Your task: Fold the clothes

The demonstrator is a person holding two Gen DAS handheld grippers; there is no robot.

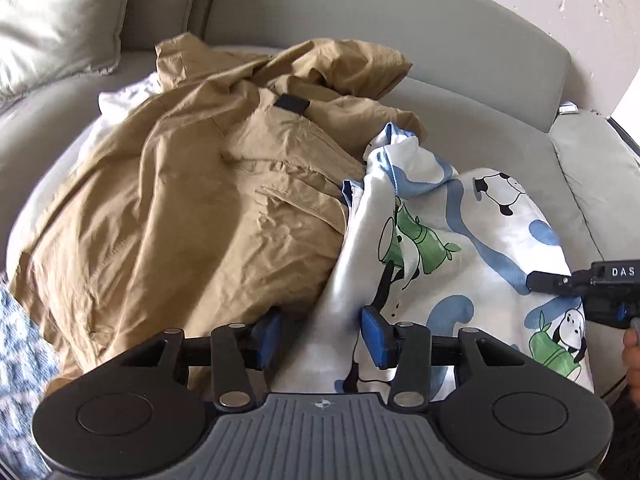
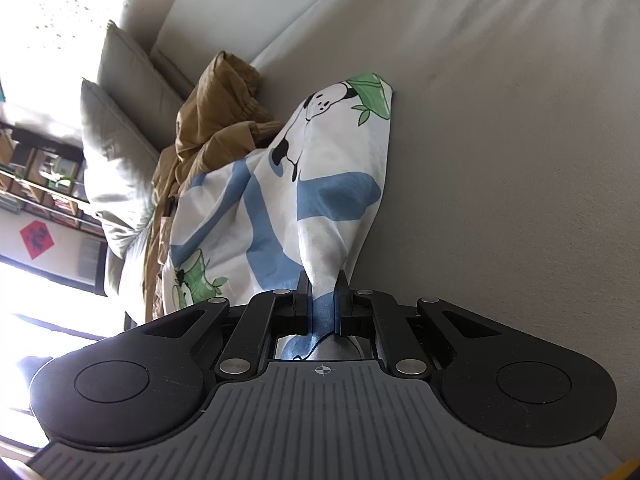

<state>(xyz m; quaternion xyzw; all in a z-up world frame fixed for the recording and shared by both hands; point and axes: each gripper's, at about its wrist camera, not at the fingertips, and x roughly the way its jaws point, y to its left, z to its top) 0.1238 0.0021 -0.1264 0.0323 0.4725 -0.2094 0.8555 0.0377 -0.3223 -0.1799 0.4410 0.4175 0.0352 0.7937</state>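
Observation:
A white cloth printed with pandas and blue patches (image 1: 460, 240) lies crumpled on the right of a grey sofa seat (image 1: 460, 92). A rumpled tan garment (image 1: 192, 200) is heaped to its left. My left gripper (image 1: 322, 334) is open over the seam between the two, its blue pads wide apart, with a loose fold of the panda cloth lying between them and not pressed. My right gripper (image 2: 323, 284) is shut on a bunched edge of the panda cloth (image 2: 304, 184), which rises from the jaws in a taut fold. The right gripper (image 1: 538, 280) also shows at the cloth's right edge.
A white garment (image 1: 116, 108) peeks out from under the tan one. Pale cushions (image 1: 52, 20) lean at the sofa's back left. A blue-and-white patterned fabric (image 1: 20, 340) lies at the lower left. A person's hand (image 1: 632, 344) is at the right edge. Bare sofa seat (image 2: 500, 160) stretches beside the cloth.

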